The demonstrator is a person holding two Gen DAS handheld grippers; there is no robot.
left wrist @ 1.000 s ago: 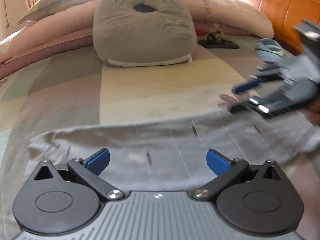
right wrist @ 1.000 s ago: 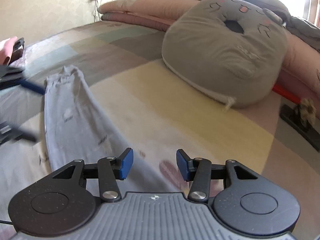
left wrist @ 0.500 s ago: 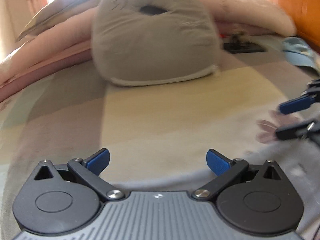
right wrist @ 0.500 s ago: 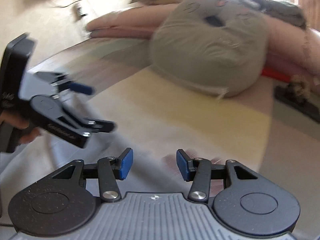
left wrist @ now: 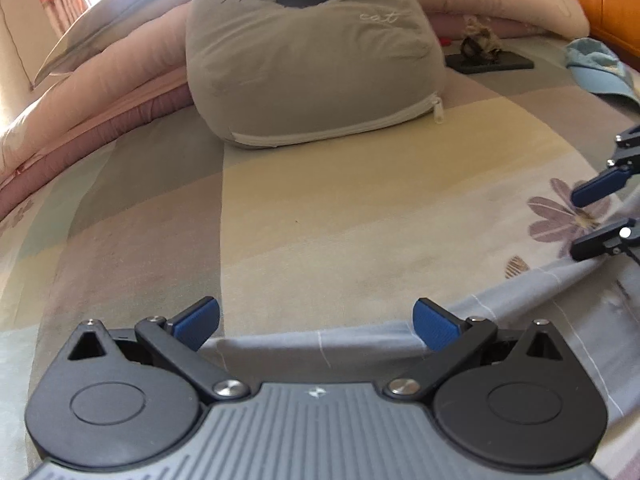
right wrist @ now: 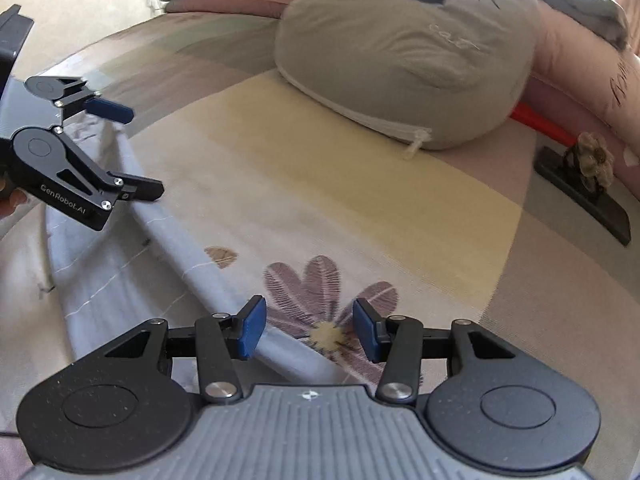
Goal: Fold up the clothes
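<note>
Left wrist view: my left gripper (left wrist: 316, 322) stood spread and empty over the far edge of the grey garment (left wrist: 520, 316), well short of the cat cushion (left wrist: 312, 60). The garment lay flat, no fold yet visible; its near part was hidden.

Right wrist view: my right gripper (right wrist: 306, 330) stood half spread, empty, over the same edge. The garment's ends were cut off.

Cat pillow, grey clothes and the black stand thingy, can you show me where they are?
Cat pillow (left wrist: 312, 68), left wrist view, on its grey front below the dark hole.
Grey clothes (right wrist: 104, 280), right wrist view, on the flat cloth by a white stitch line.
Black stand (right wrist: 588, 200), right wrist view, on its flat base.
</note>
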